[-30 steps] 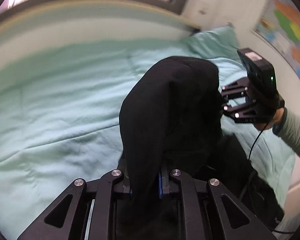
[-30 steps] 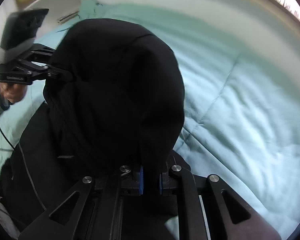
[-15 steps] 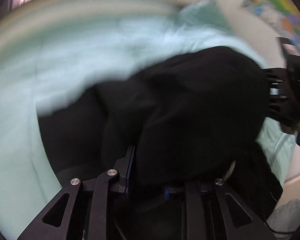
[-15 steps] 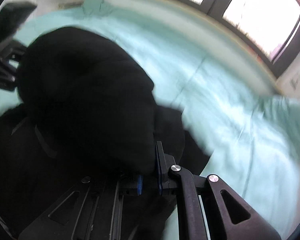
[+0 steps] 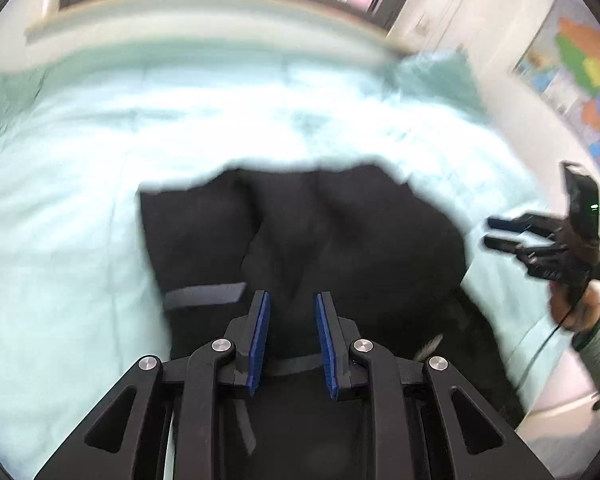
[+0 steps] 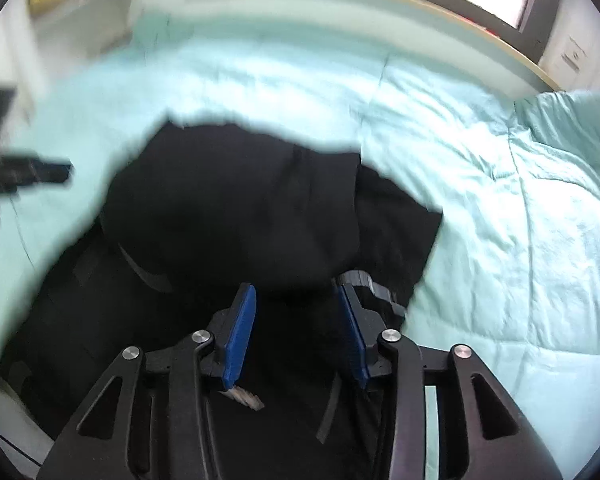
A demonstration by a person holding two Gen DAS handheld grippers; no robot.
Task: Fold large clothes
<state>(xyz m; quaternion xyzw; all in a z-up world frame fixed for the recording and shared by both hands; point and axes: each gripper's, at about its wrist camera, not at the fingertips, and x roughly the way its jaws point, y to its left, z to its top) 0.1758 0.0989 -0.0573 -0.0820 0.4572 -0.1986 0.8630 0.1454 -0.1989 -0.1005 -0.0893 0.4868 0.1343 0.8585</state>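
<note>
A large black garment [image 5: 320,232] lies folded over on the pale green bed; it also shows in the right wrist view [image 6: 240,216]. My left gripper [image 5: 290,300] is open and empty just above the garment's near part, blue pads [image 5: 260,332] apart. My right gripper [image 6: 296,292] is open and empty over the garment. The right gripper also shows at the right of the left wrist view [image 5: 496,234], off the garment's edge. The left gripper shows blurred at the left of the right wrist view [image 6: 60,172].
The pale green quilt [image 5: 80,184] covers the bed around the garment. A green pillow [image 5: 440,76] lies at the far right by the wall. A coloured map [image 5: 580,72] hangs on the wall. Windows run along the far side.
Both grippers let go of the black garment and opened. The raised fabric dropped forward onto the bed, folded over the rest. Both grippers drew apart from it.
</note>
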